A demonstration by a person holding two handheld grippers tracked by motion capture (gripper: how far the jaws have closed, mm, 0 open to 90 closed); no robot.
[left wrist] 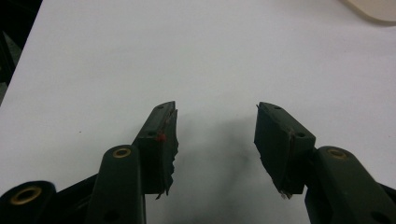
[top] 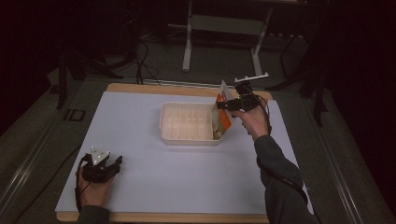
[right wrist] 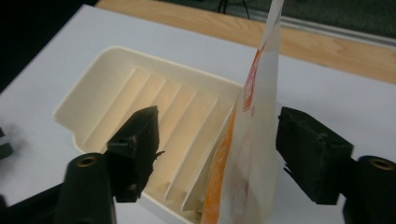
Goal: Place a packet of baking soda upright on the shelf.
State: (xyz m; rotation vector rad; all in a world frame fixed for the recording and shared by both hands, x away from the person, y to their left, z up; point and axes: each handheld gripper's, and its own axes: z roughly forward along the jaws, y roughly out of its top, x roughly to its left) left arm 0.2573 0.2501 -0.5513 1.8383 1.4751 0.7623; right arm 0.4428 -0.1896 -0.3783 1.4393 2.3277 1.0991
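A cream ribbed tray sits at the middle back of the white mat. A white and orange pouch stands upright in the tray's right end, leaning on its wall. My right gripper is at the pouch, open. In the right gripper view the pouch rises between the parted jaws of the right gripper, nearer the right one, with the tray behind it. My left gripper rests low at the front left, open, far from the tray. In its own view the left gripper holds nothing.
The white mat covers a wooden table whose edge shows at the back. A corner of the tray shows at the top right of the left gripper view. Desk legs and cables stand on the dark floor behind.
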